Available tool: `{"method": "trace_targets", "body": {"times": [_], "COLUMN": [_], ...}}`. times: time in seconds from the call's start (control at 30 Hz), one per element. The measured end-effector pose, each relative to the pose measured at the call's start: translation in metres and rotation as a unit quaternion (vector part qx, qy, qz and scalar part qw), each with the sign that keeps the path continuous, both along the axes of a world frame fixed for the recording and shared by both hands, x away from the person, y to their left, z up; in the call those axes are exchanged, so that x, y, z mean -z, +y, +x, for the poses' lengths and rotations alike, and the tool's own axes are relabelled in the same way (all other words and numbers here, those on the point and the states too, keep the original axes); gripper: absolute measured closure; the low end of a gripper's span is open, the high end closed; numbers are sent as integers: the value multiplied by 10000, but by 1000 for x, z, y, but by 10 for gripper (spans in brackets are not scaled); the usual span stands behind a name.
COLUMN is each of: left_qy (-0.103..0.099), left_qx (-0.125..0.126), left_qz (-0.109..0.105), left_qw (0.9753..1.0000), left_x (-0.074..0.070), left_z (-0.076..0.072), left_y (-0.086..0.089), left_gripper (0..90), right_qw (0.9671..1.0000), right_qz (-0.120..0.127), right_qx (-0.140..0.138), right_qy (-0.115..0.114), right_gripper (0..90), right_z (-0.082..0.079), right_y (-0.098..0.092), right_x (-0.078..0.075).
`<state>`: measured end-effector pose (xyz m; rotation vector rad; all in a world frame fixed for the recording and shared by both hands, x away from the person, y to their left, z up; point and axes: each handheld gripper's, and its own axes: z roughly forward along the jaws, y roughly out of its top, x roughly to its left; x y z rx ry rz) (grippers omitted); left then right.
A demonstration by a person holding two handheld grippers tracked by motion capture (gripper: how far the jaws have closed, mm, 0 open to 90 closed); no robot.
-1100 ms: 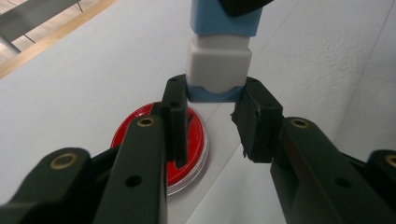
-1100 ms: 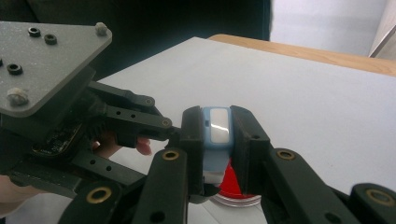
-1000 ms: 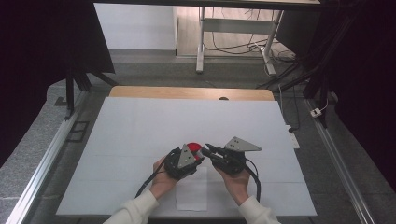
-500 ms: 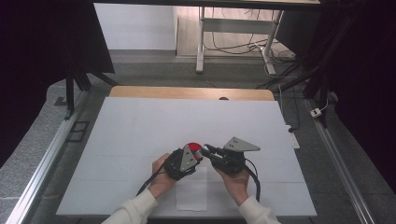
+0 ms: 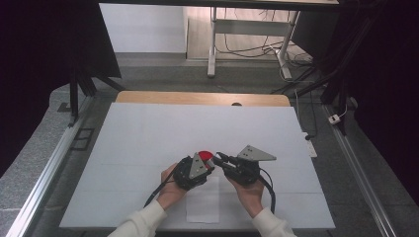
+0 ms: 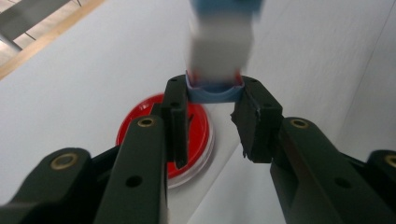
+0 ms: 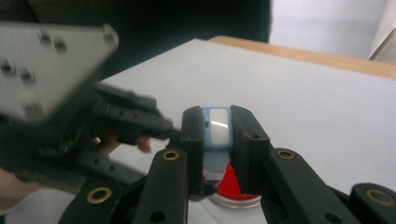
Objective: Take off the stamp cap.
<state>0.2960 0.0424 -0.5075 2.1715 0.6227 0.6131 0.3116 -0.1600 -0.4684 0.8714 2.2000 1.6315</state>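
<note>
While the high view gives just two claws meeting over one red disc (image 5: 205, 155) on the white surface (image 5: 148, 143), the right claw (image 7: 218, 123) view shows it clamped on one blue-white block (image 7: 217, 128), the left claw (image 6: 215, 105) pinching its other end.

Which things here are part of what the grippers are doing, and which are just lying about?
In use: blue-and-white piece, gripped by right gripper and left gripper; red lid below it.
Lying about: paper sheet, power strip, metal stand behind the table.
</note>
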Motion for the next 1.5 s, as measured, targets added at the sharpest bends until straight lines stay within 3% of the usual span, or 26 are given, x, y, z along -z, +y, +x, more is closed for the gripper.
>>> {"method": "trace_targets", "body": {"times": [0.07, 0.17, 0.8, 1.17, 1.5], "left_qy": [59, 28, 138, 207, 239], "left_qx": [7, -20, -244, -304, -372], "left_qz": [9, -128, -390, -491, -485], "left_qw": [10000, 9999, 9988, 9981, 9978], "left_x": [2, 0, -6, -11, -9], "left_z": [1, 1, 2, -6, -22], "left_y": [0, 1, 24, 51, 73], "left_gripper": [659, 659, 656, 656, 655], "right_qw": [9999, 9999, 9998, 9997, 9995], "right_qz": [-19, 37, 114, 114, 129], "right_qx": [86, 113, 145, 169, 248], "right_qy": [-100, -54, -79, -103, -169], "right_gripper": [754, 754, 754, 753, 753], "right_z": [0, 1, 3, 4, 4], "right_y": [-3, -7, -12, -13, -17], "right_x": [-4, -5, -6, -6, -7]}}
